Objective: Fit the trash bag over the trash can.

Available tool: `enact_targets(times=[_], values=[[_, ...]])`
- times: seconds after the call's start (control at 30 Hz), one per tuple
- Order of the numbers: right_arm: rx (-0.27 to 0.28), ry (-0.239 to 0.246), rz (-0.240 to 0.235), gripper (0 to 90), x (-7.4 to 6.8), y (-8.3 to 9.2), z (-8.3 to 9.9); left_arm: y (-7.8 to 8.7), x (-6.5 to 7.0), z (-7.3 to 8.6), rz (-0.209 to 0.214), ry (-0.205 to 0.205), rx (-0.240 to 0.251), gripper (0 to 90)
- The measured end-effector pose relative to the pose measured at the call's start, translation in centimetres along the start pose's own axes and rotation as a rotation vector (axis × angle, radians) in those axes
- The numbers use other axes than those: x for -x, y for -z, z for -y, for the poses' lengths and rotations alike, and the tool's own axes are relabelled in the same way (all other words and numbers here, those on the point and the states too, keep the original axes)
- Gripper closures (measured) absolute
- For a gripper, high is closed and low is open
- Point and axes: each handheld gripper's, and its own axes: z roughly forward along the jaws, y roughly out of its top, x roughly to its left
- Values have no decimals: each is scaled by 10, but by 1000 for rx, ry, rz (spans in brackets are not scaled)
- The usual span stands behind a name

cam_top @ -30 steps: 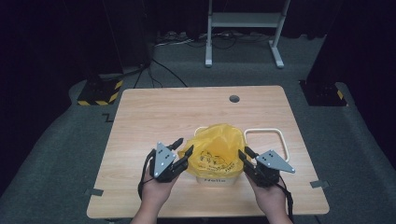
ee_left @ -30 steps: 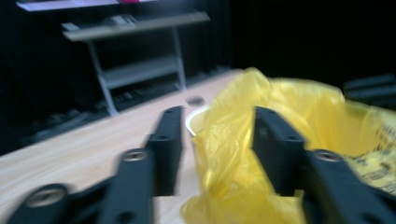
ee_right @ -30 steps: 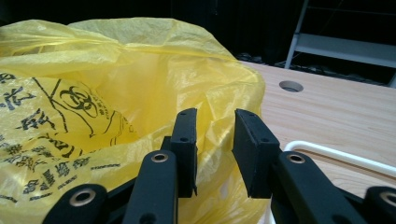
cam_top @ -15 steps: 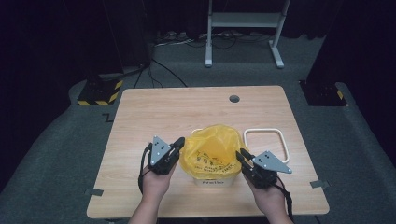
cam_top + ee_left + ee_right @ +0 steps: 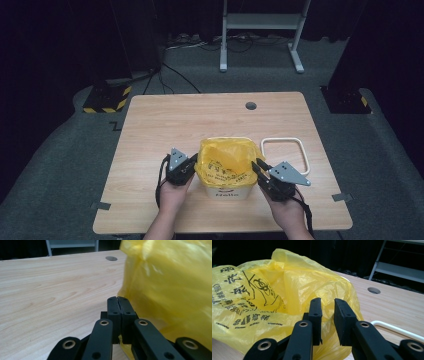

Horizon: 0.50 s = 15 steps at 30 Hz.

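Both grippers are flanking the yellow bag (image 5: 225, 162) lining a white bin (image 5: 229, 191) marked "Hello".
Left gripper (image 5: 117, 305) fingers are pressing together, having just closed; right gripper (image 5: 327, 312) fingers are standing slightly apart, showing the bag's biohazard symbol.

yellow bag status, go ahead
Left gripper shut beside yellow bag. Right gripper fingers slightly apart against the bag, nothing gripped. White bin lined; white frame aside.

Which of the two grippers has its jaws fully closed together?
The left gripper, on the bag's left in the high view: its jaws meet with no gap, beside the yellow bag. The right gripper shows a clear gap between its jaws.
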Motion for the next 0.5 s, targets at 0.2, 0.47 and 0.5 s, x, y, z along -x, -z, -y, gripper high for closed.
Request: enact_targets(times=[0.2, 0.47, 0.5], values=[[12, -24, 14, 740, 8, 4, -3, 18, 14, 5, 16, -32, 32, 836], [65, -36, 133, 726, 4, 39, 18, 27, 21, 10, 28, -52, 42, 798], [52, -36, 133, 725, 4, 40, 21, 27, 21, 10, 29, -53, 41, 796]])
